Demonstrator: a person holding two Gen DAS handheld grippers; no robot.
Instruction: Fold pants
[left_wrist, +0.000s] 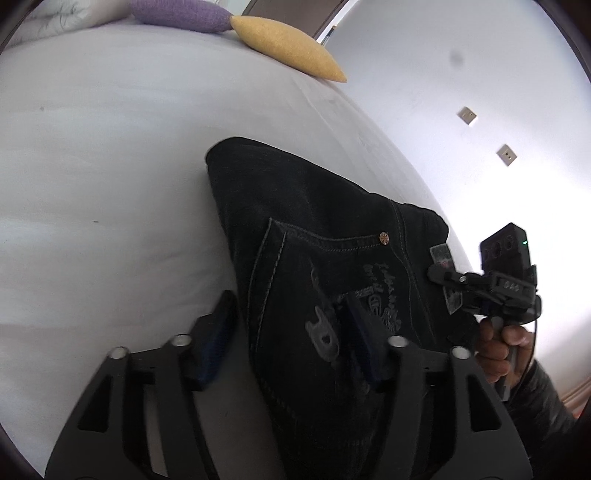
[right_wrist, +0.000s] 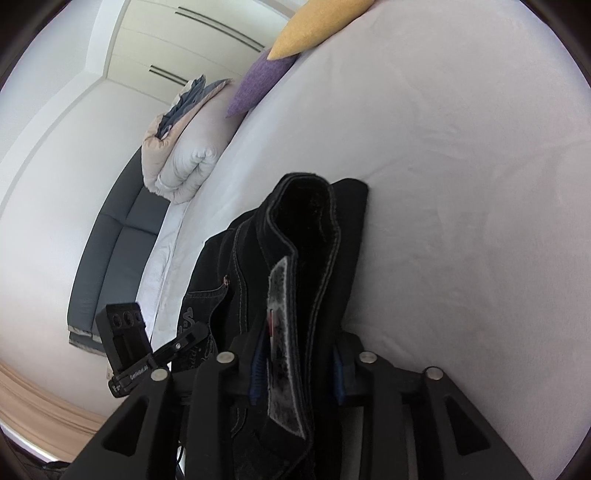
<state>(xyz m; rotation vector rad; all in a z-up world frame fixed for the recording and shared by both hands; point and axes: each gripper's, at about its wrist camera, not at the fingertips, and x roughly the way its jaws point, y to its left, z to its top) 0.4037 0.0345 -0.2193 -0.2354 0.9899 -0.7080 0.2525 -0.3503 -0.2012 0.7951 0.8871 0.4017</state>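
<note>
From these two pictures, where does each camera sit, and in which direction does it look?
Left wrist view: sits on the left claw, looks down along it over the black pants on the white bed; shows its own open fingers, the right claw and a hand.
Right wrist view: sits on the right claw, looks along the pants' waistband lying between its fingers; shows the left claw.
Shared: pants, bed, yellow cushion, purple cushion.

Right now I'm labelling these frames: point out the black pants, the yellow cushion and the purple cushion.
black pants (left_wrist: 314, 206): left wrist view, on the folded dark denim above the back pocket.
yellow cushion (left_wrist: 284, 46): left wrist view, on its middle.
purple cushion (right_wrist: 258, 83): right wrist view, on its face.
</note>
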